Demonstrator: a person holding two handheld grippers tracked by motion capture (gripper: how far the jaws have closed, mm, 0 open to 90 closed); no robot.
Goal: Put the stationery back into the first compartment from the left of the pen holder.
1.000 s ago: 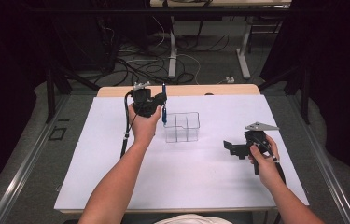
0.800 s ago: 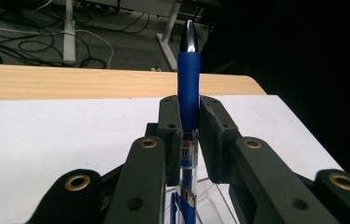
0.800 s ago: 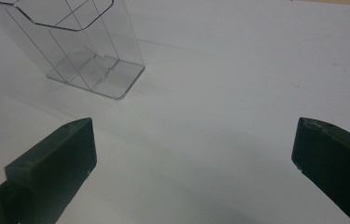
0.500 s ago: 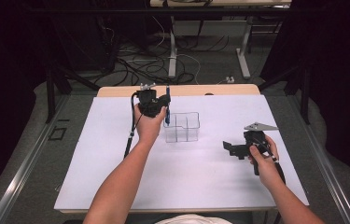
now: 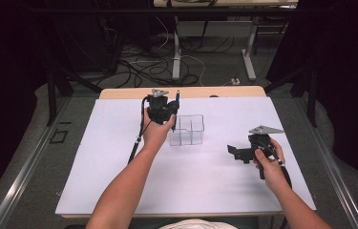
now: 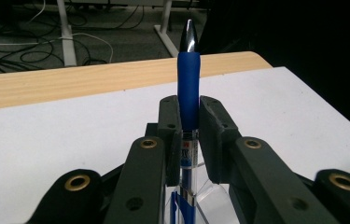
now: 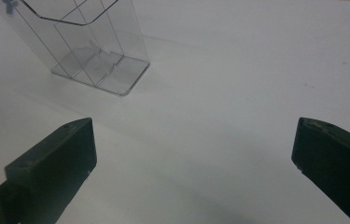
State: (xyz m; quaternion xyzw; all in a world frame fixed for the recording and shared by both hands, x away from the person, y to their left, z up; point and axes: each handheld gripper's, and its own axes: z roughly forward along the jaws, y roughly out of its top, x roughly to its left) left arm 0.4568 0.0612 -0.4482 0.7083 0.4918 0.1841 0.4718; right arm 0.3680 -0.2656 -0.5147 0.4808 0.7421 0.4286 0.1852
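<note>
One white rectangular table cover (image 5: 119, 181) lies over one pale wooden tabletop (image 5: 119, 93), with a dark room of cables and table legs behind. One clear plastic organizer with compartments (image 5: 188, 130) stands mid-table. Two black handheld grippers: the left gripper (image 5: 171, 110), just above the organizer's left edge, clamps one blue pen (image 6: 189, 88) upright; the right gripper (image 5: 236, 151), well apart, hangs released and empty.

Laboratory recording bay
White-covered table (image 5: 119, 191), loose floor cables (image 5: 138, 71), metal desk legs (image 5: 176, 52), dark curtained surround
</note>
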